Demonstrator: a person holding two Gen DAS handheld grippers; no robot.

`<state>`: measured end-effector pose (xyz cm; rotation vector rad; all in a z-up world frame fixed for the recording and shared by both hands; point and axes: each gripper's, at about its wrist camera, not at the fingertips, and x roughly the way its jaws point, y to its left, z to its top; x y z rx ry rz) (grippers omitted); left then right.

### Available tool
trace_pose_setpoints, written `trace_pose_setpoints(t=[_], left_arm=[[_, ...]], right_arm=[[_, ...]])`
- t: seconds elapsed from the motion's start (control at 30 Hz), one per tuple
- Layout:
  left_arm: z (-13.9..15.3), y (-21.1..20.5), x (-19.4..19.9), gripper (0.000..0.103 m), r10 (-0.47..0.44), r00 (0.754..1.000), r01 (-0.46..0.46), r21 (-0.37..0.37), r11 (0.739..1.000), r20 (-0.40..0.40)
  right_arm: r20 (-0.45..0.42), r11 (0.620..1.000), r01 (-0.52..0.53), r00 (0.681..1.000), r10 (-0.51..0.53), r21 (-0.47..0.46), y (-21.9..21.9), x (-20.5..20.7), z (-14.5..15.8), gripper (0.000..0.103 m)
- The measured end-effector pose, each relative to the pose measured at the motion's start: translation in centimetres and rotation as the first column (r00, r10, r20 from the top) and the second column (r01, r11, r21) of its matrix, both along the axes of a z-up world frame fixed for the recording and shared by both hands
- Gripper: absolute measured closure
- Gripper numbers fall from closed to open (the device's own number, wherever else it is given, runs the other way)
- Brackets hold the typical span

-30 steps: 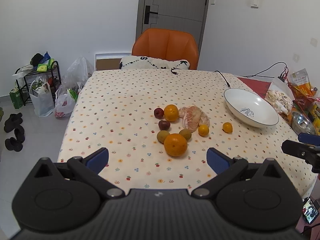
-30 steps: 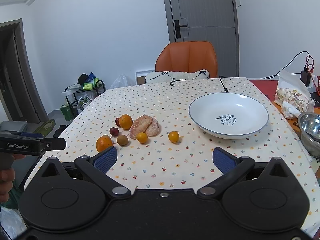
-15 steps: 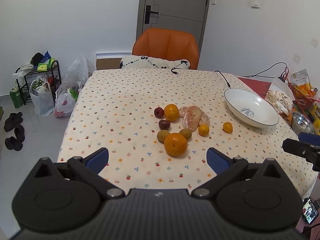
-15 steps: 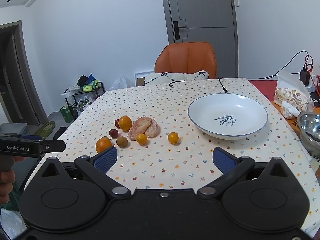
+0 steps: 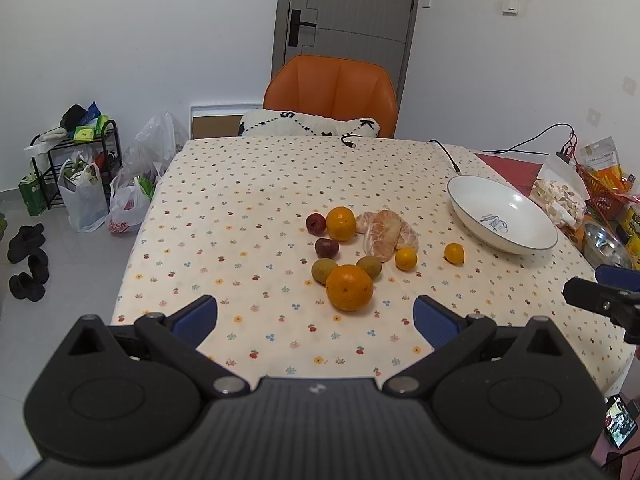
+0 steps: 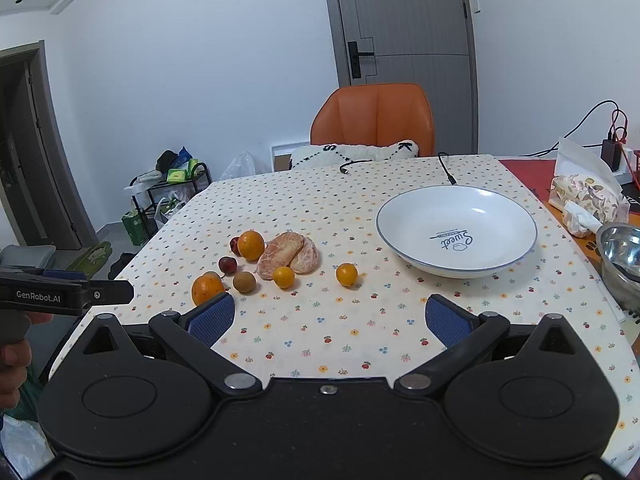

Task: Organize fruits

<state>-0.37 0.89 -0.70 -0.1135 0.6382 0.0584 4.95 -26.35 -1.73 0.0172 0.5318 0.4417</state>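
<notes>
Both claws, left claw [image 5: 315, 316] and right claw [image 6: 326, 316], hang spread and empty above the counter [image 5: 248, 184]. Oranges [image 5: 349, 287] cluster left of the white bowl [image 6: 456, 231].

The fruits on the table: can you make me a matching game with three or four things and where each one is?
Things:
1. white plate
2. peeled citrus
3. big orange
4. lone small orange fruit

Places:
A. in the middle of the fruit cluster
B. nearest the left gripper
C. empty, on the right side of the tablecloth
D. apart, between the cluster and the plate

Pairs: 1-C, 2-A, 3-B, 4-D
</notes>
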Motion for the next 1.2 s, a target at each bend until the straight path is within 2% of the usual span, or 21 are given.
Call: trace_pose_setpoints(t=[0.03,0.1,0.23,0.37,0.47,0.8,1.2], left_arm=[[0.0,0.0,0.0,0.0,0.0,1.0,0.0,0.0,1.0,0.0],[-0.1,0.0,0.1,0.0,0.0,1.0,0.0,-0.003,1.0,-0.002],[-0.2,0.0,0.3,0.0,-0.003,1.0,0.003,-0.01,1.0,-0.008],[-0.4,0.0,0.7,0.0,-0.01,1.0,0.01,-0.019,1.0,-0.012],[-0.6,0.0,1.1,0.0,-0.019,1.0,0.019,-0.024,1.0,-0.011],[-1.7,-0.3,2.3,0.0,-0.051,0.998,0.051,-0.048,0.998,-0.019],[-3.3,-0.1,4.2,0.002,-0.035,0.999,0.034,-0.062,0.997,-0.02]], right_arm=[[-0.002,1.0,0.001,1.0,-0.001,-0.003,0.1,0.0,0.0,0.0],[-0.06,1.0,0.001,0.998,-0.002,-0.018,0.0,0.2,-0.3,0.0],[-0.026,1.0,0.003,1.0,-0.003,-0.004,0.0,0.4,-0.2,0.0],[-0.051,1.0,0.002,0.999,-0.002,-0.013,0.0,0.7,-0.3,0.0],[-0.034,1.0,0.001,0.999,-0.001,0.0,0.0,1.0,-0.5,0.0],[-0.059,1.0,0.0,0.998,0.001,0.016,0.1,2.2,-1.5,0.0],[-0.061,0.999,-0.027,0.998,0.028,0.024,0.4,3.9,-2.8,0.0]])
